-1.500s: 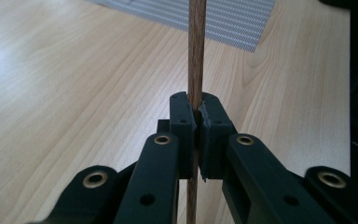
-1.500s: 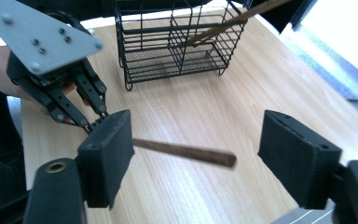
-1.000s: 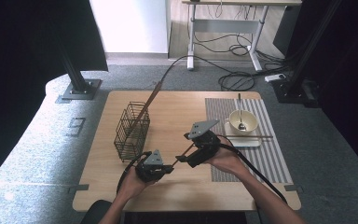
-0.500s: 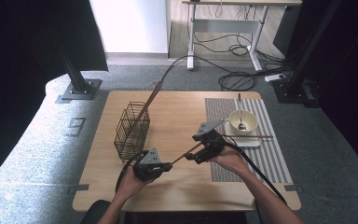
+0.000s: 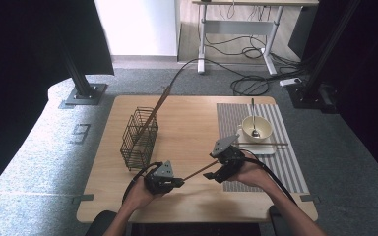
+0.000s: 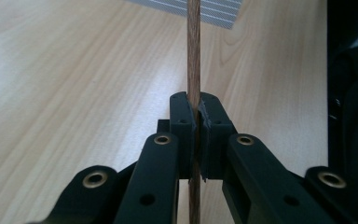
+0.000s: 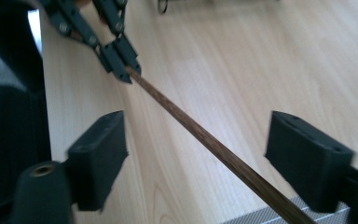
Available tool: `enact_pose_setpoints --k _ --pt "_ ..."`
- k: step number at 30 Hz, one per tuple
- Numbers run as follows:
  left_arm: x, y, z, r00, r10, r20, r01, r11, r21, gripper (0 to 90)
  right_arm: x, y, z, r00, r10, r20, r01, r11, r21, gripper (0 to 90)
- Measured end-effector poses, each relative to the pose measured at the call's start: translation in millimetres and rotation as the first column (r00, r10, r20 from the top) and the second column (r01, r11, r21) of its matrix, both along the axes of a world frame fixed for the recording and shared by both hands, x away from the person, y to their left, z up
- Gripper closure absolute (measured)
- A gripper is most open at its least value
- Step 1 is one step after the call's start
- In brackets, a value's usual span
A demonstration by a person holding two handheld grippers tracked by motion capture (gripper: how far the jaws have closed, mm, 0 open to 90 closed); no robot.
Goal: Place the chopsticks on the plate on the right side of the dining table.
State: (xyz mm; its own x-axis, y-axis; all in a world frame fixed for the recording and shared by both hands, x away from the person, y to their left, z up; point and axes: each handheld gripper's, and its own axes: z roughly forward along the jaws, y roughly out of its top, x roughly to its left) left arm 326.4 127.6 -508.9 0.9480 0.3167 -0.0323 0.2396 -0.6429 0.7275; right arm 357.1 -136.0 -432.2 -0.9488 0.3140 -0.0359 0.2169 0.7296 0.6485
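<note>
Right gripper point(image 7: 196, 154) jaws now wide off the chopstick point(image 7: 200, 140), left gripper point(image 6: 193, 135) jaws apparently still clamping it.

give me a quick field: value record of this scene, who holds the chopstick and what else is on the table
held item: wooden chopstick
left tongs: shut on the chopstick's end
right tongs: open, jaws either side of the chopstick, not touching
wire basket: on the table's left half, one chopstick standing in it
bowl: on the striped mat, spoon inside
second chopstick: lying on the mat, in front of the bowl
surface: wooden table
</note>
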Motion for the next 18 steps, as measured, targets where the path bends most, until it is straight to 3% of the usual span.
enact_pose_setpoints --k 6,14,18 --pt "-2.0 -4.4 -2.7 0.9992 -0.039 -0.012 0.039 0.9990 0.020 85.9 -6.4 6.7 -9.3 0.9986 0.051 0.014 -0.049 0.994 -0.101 39.3" --pt "-3.3 -5.7 -2.9 0.9978 -0.065 -0.016 0.065 0.9976 0.024 85.8 -6.4 10.8 -17.1 0.9960 0.089 -0.002 -0.088 0.982 -0.168 56.7" --pt "-3.9 -5.8 -2.6 0.9974 -0.072 -0.011 0.072 0.9969 0.030 85.8 -5.6 10.8 -18.0 0.9946 0.103 0.007 -0.100 0.979 -0.178 62.9"
